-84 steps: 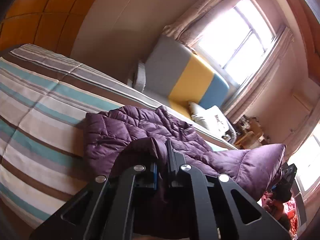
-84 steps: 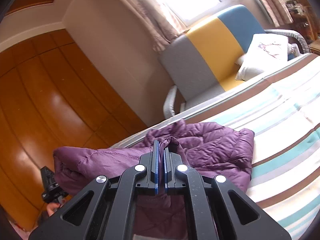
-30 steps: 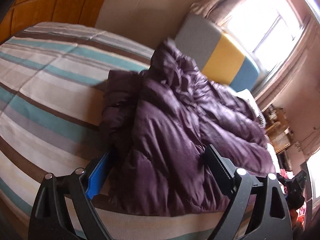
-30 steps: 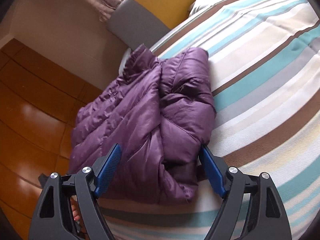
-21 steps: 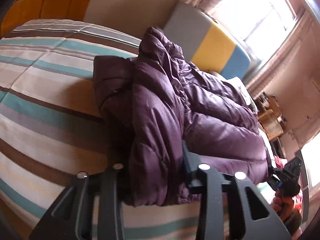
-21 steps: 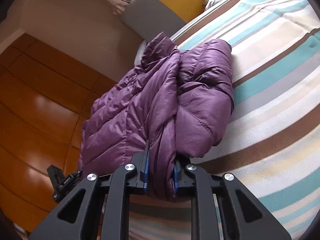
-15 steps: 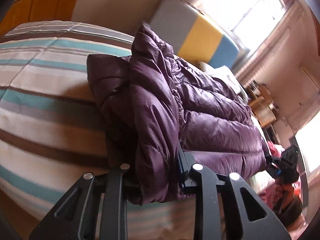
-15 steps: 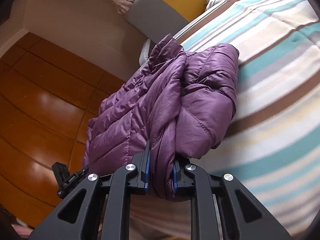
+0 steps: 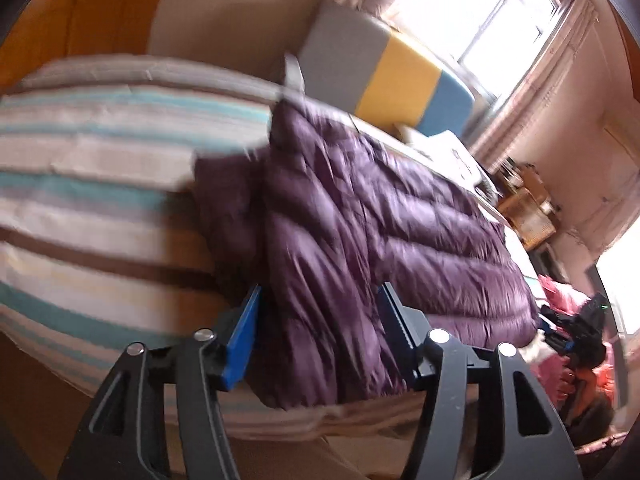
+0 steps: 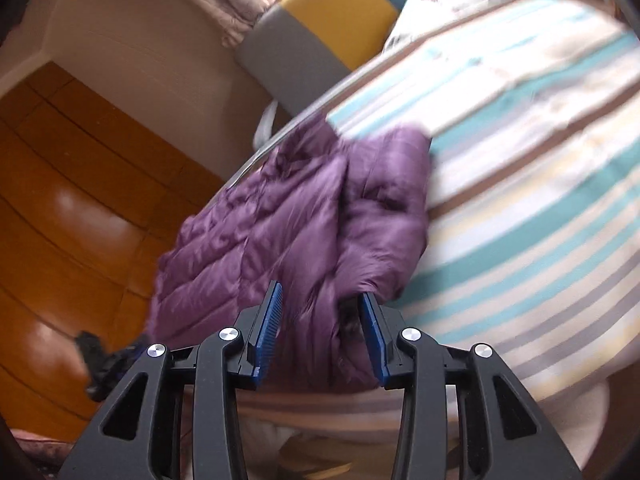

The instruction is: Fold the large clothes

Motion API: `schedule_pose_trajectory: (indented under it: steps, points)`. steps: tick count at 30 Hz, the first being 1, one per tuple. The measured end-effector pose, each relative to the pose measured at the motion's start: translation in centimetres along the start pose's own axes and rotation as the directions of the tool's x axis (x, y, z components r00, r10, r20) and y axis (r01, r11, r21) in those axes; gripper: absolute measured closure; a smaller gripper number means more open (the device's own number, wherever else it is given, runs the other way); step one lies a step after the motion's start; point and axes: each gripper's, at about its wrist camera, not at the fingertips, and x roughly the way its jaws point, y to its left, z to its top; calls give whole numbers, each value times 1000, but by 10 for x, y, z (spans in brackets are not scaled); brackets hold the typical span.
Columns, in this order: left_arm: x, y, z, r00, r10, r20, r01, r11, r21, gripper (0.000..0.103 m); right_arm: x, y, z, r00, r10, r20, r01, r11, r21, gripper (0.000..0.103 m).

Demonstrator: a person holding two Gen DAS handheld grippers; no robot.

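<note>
Both grippers opening, purple quilted puffer jacket fold between spread fingers: left gripper, right gripper. Only left view shows bright window; right shows orange wood panelling.

left gripper: black frame, blue pads | right gripper: same, silver screws

Daylight floods in through a blown-out window at the top of the left wrist view, washing the curtains pale. Motion blur smears the striped bedspread and the purple jacket in both views, while the black gripper frames stay sharp. Glare shines off the wooden floor. Fisheye distortion bends the room, and the corners fall to black.
</note>
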Motion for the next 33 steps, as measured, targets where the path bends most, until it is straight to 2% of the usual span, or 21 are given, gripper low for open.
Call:
schedule_pose_trajectory:
  steps: [2, 4, 6, 7, 10, 11, 13, 16, 17, 18, 20, 22, 25, 28, 31, 32, 33]
  points:
    - [-9, -9, 14, 997, 52, 60, -54, 998, 39, 39, -2, 10, 7, 999, -38, 21, 39, 997, -64, 64]
    - [-5, -22, 34, 995, 58, 78, -65, 994, 88, 37, 5, 29, 17, 991, -125, 44, 131, 980, -150, 64]
    - [6, -40, 50, 997, 50, 64, -57, 991, 119, 29, 18, 42, 29, 977, -210, 39, 214, 959, -186, 64]
    - [12, -47, 54, 998, 50, 48, -56, 990, 131, 28, 23, 43, 33, 972, -233, 23, 234, 955, -180, 61]
    - [34, -75, 66, 999, 40, 9, -41, 985, 168, 26, 35, 44, 37, 956, -286, -71, 271, 948, -166, 46]
    - [42, -84, 69, 1000, 27, -9, -25, 984, 178, 26, 35, 44, 36, 947, -309, -87, 290, 940, -179, 46]
    - [54, -99, 72, 1000, 6, -26, -1, 983, 185, 24, 24, 38, 30, 949, -303, -86, 287, 944, -160, 46]
    - [69, -118, 74, 998, -23, -51, 33, 979, 203, 20, -4, 14, 27, 944, -319, -80, 318, 948, -29, 46]
    - [74, -124, 74, 998, -15, -55, 27, 974, 225, 18, -15, 5, 28, 952, -296, -73, 298, 954, 19, 46]
    - [77, -127, 74, 998, -4, -57, 17, 971, 239, 17, -27, 0, 30, 951, -307, -47, 309, 950, 47, 46]
    - [87, -134, 76, 998, 17, -67, 1, 966, 259, 17, -36, 6, 36, 942, -334, 10, 334, 942, 2, 46]
    - [99, -135, 80, 995, 33, -89, -9, 967, 255, 17, -28, 26, 43, 956, -293, 33, 295, 952, -79, 46]
    - [117, -138, 84, 991, 70, -118, -37, 965, 258, 17, 13, 66, 54, 978, -208, 11, 206, 961, -186, 46]
    - [136, -140, 83, 985, 91, -149, -49, 963, 266, 23, 67, 101, 60, 977, -208, -53, 184, 939, -291, 46]
    - [147, -138, 82, 982, 109, -155, -64, 962, 267, 42, 129, 119, 61, 949, -286, -132, 221, 902, -370, 47]
    - [151, -137, 81, 982, 107, -159, -62, 962, 267, 52, 144, 120, 60, 939, -307, -156, 229, 895, -384, 50]
    - [153, -137, 80, 981, 109, -161, -63, 962, 267, 60, 154, 121, 57, 928, -332, -168, 243, 883, -402, 65]
